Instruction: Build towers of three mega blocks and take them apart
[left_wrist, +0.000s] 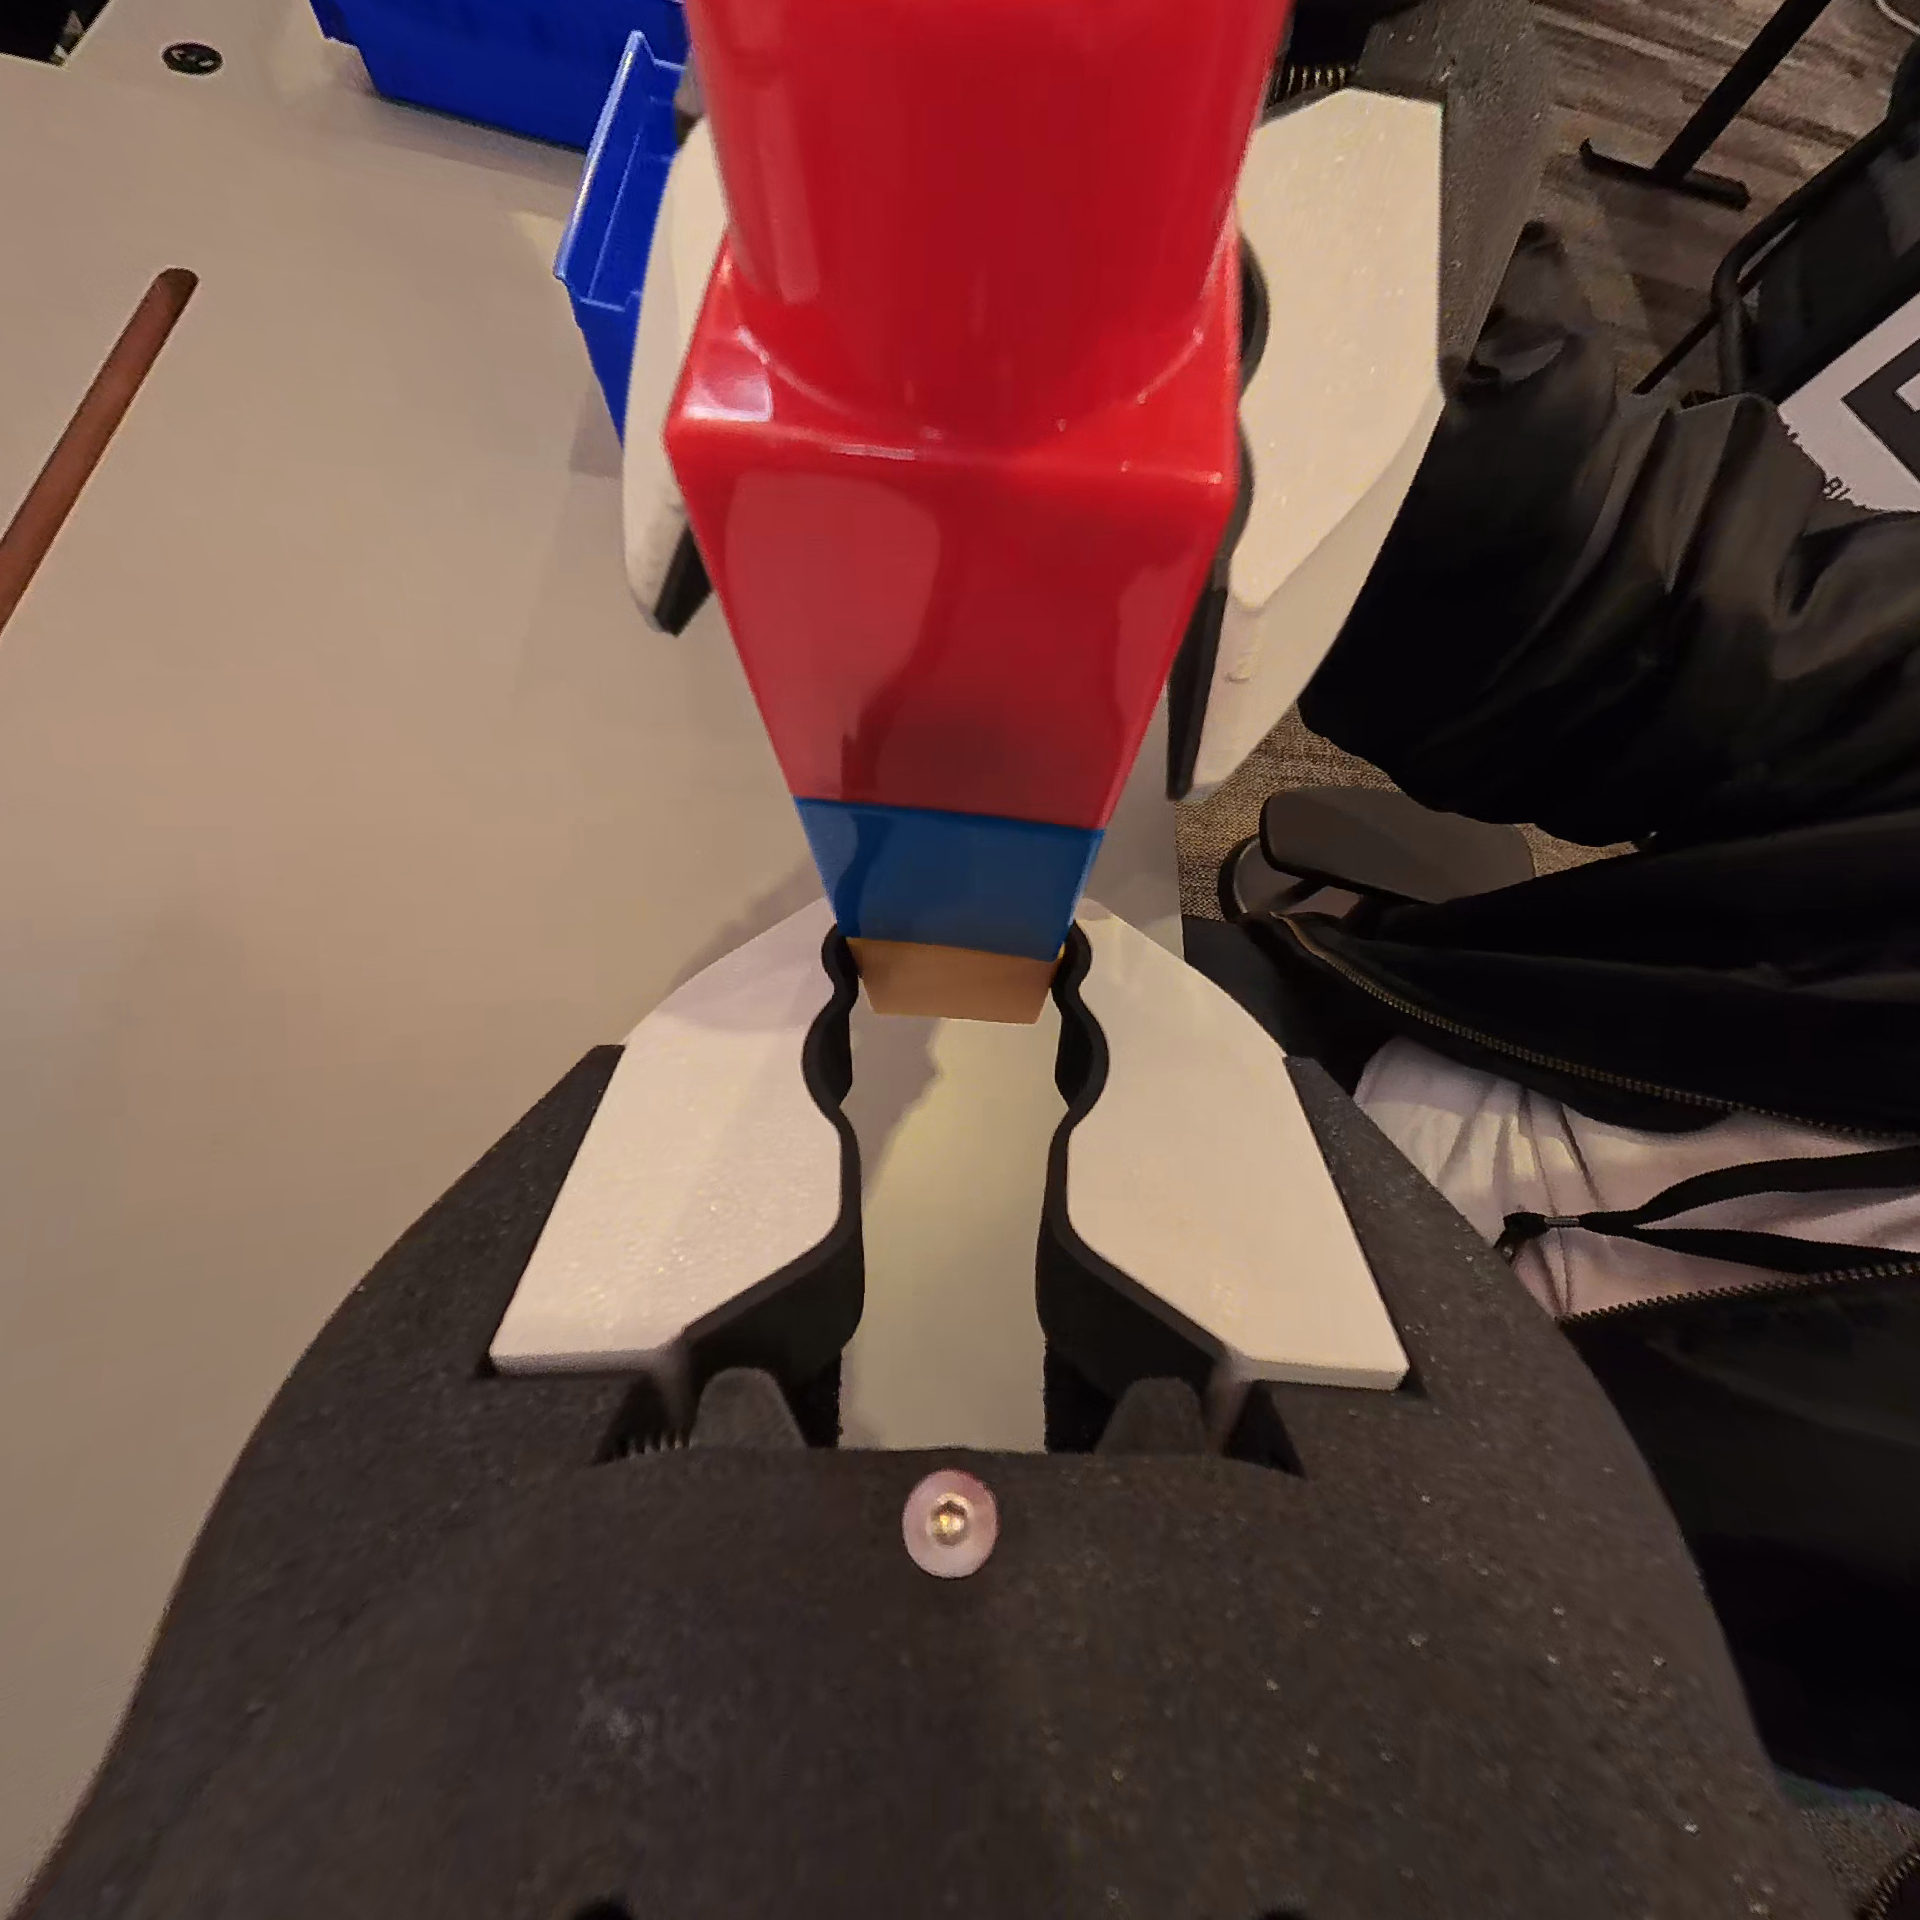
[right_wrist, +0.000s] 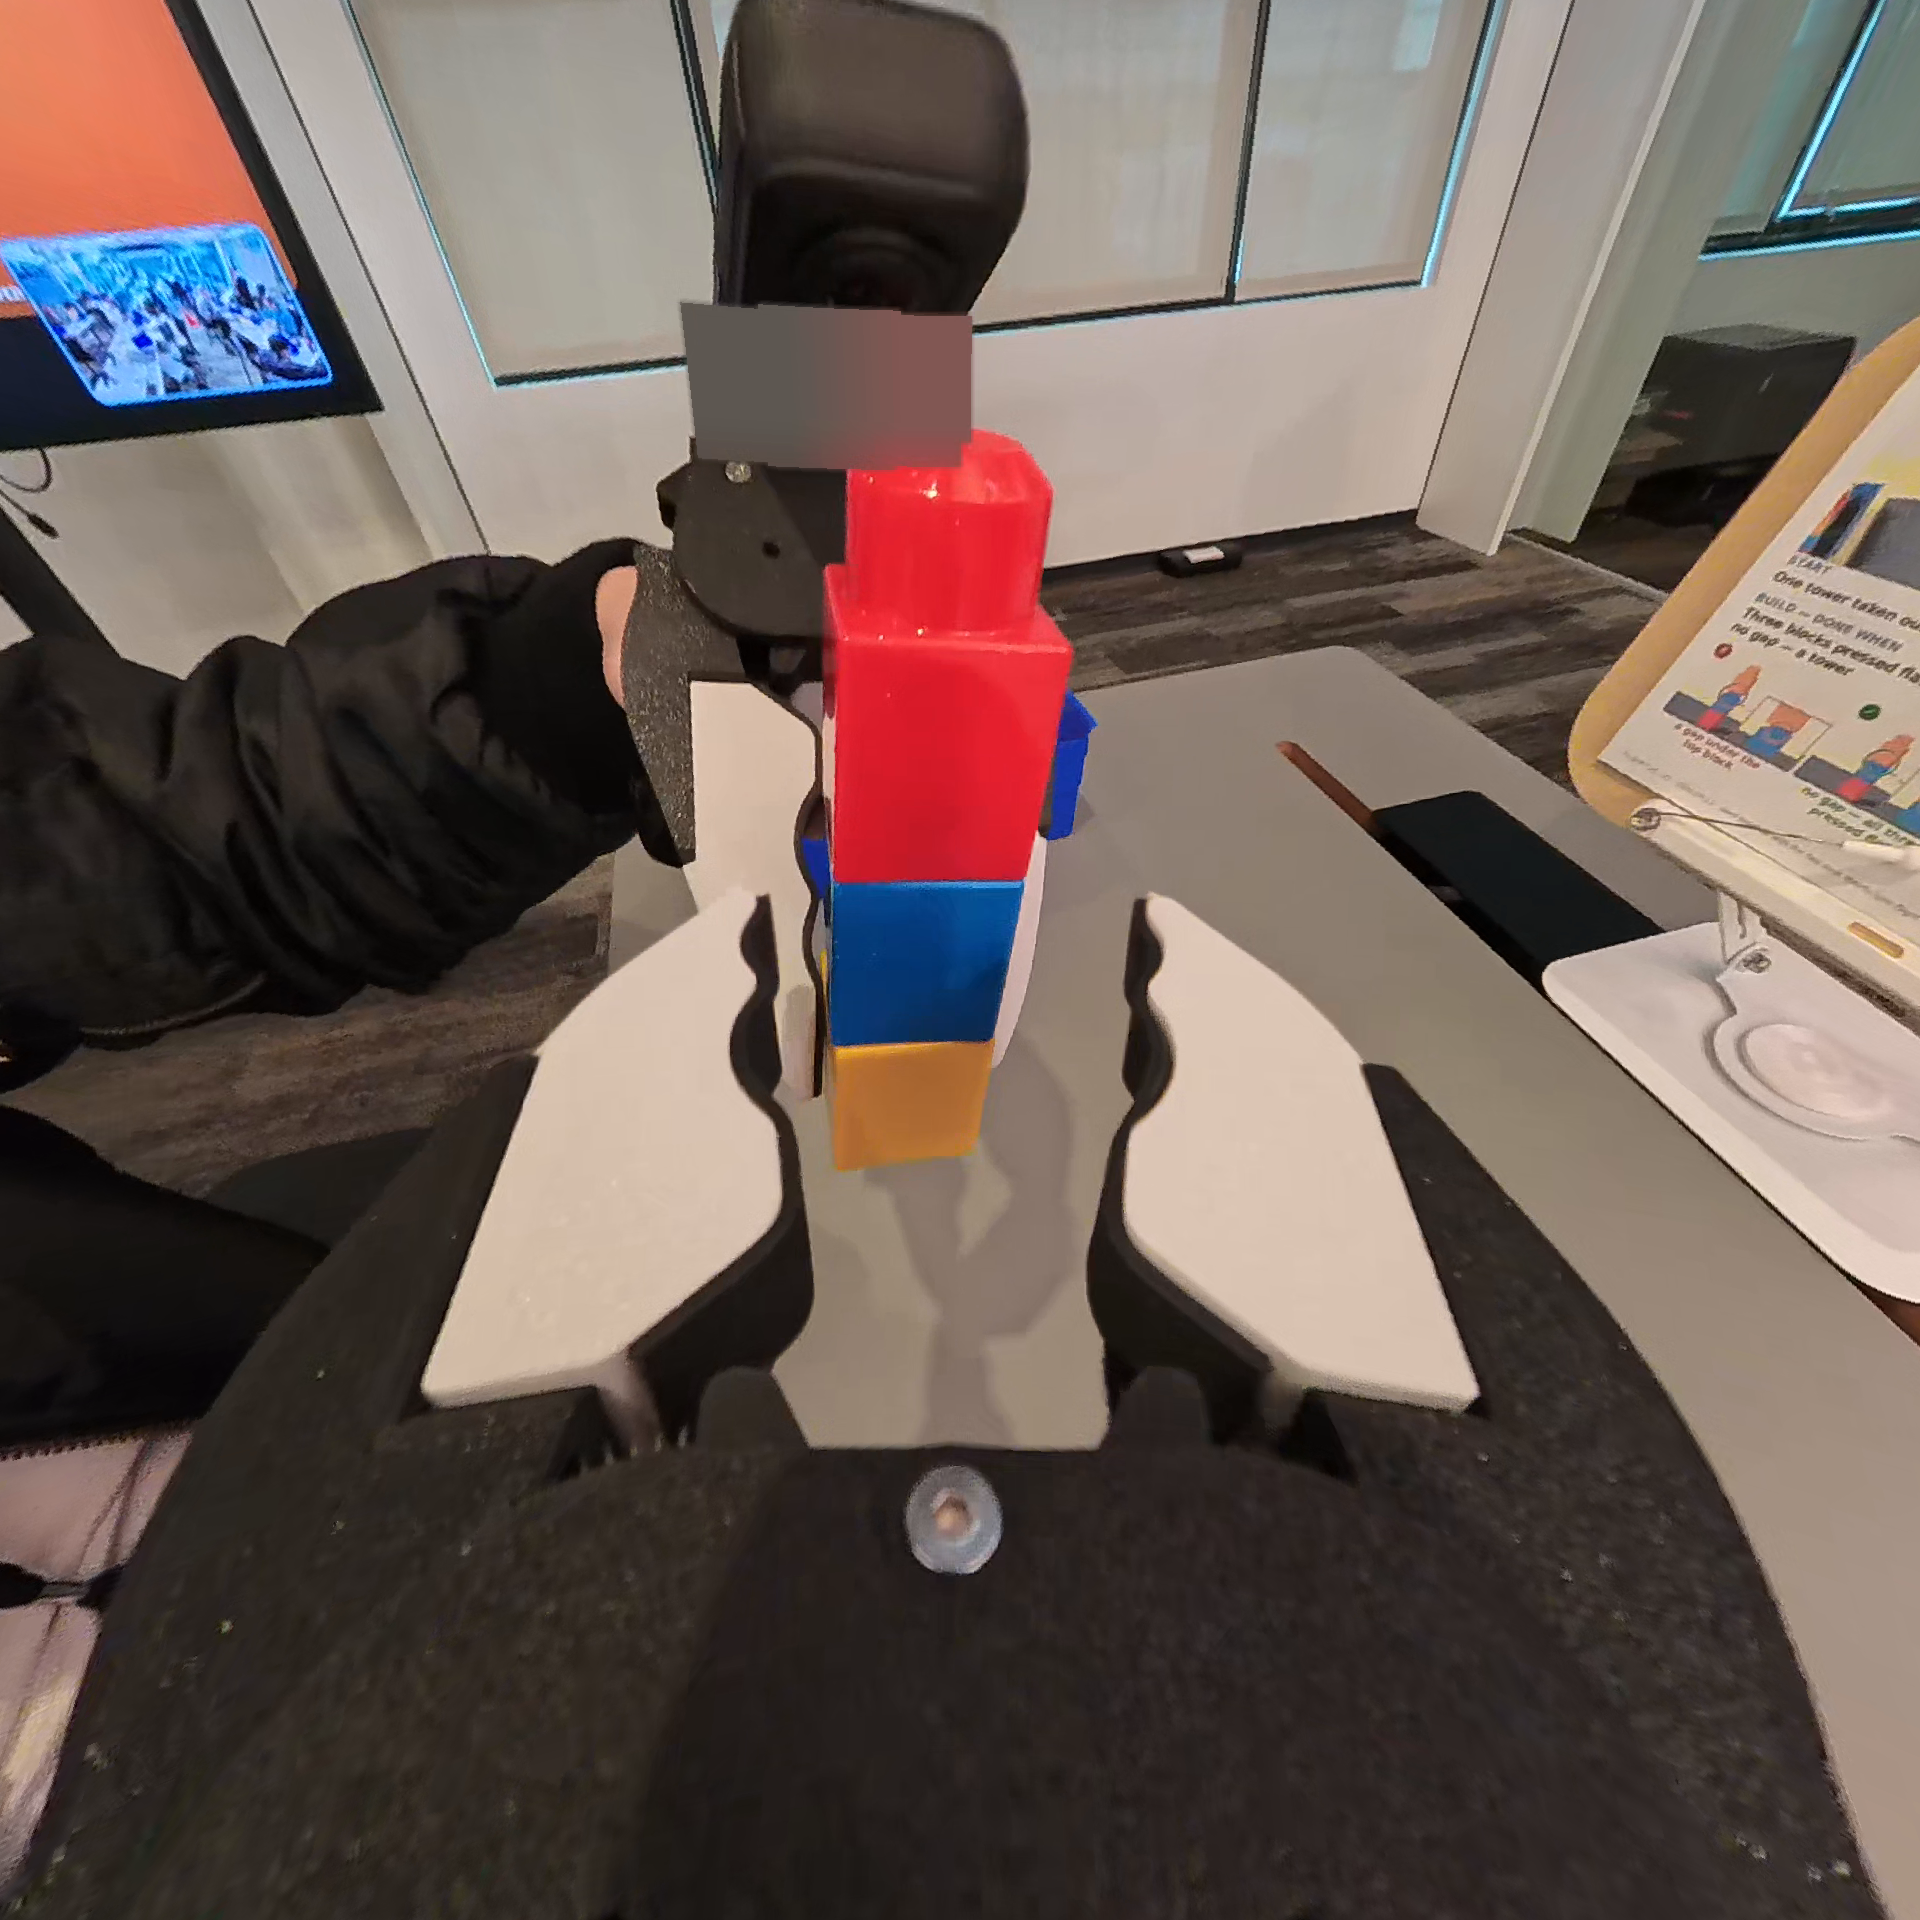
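Observation:
A tower of three blocks stands on the grey table (right_wrist: 1299, 1039): a red block (right_wrist: 940, 727) on top, a blue block (right_wrist: 914, 961) in the middle, a yellow block (right_wrist: 904, 1107) at the bottom. In the left wrist view the red block (left_wrist: 956, 623) looms close above the blue block (left_wrist: 951, 878) and the yellow block (left_wrist: 951, 987). My left gripper (left_wrist: 956, 977) is shut on the yellow block, reaching down from the far side. My right gripper (right_wrist: 951, 935) is open, its fingers (left_wrist: 1340, 364) flanking the tower without touching.
Two blue bins (left_wrist: 613, 239) stand behind the tower. A slot (left_wrist: 94, 416) runs through the table (left_wrist: 312, 727). An instruction board (right_wrist: 1766, 675) on a white stand base (right_wrist: 1714, 1091) and a black object (right_wrist: 1496, 873) are at the right. A person's black sleeve (right_wrist: 312, 779) holds the left gripper.

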